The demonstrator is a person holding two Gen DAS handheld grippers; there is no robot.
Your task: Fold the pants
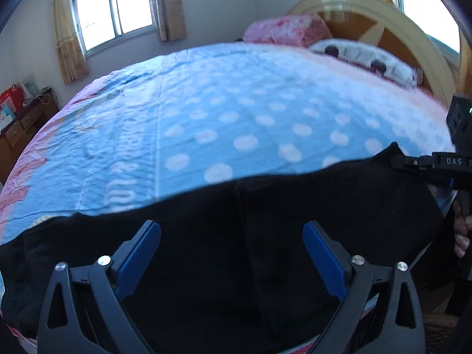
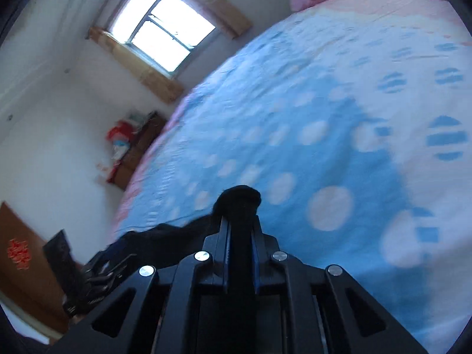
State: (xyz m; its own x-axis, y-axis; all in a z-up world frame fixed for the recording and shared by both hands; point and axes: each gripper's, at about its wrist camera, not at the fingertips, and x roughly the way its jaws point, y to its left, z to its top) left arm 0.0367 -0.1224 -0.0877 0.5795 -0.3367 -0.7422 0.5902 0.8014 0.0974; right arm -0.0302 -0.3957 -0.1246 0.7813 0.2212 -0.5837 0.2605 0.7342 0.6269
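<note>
Gripping: right gripper (image 2: pixel 239 233) has its fingers (image 2: pixel 225 246) clamped on a bunched fold of the black pants (image 1: pixel 242 236); cloth fills the narrow gap between the blue pads and pokes out past the tips.
Left gripper: left gripper (image 1: pixel 231 253) fingers (image 1: pixel 138 253) stand wide apart over the dark cloth, with nothing pinched between them.
Pants location: spread along the near edge of the bed (image 1: pixel 206 112), on the blue polka-dot blanket (image 1: pixel 265 124); the corner towards the headboard (image 1: pixel 368 29) end is the one lifted by the right gripper.
Step in hand (judgement): taking hold of the garment's two ends before the first fold; one end secured, the other not yet.
Next move (judgement): left fingers need to drop onto the pants edge below them and close, so both ends can be carried together.
Left wrist view only: the full width of the pants, the right gripper seen side-on at the right edge pinching the corner, part of a person's hand (image 1: pixel 461 236) on its handle, pillows (image 1: pixel 286 29) at the head of the bed.
Right wrist view only: the pinch itself close up; the left gripper appears only as a blurred dark shape low at left.
</note>
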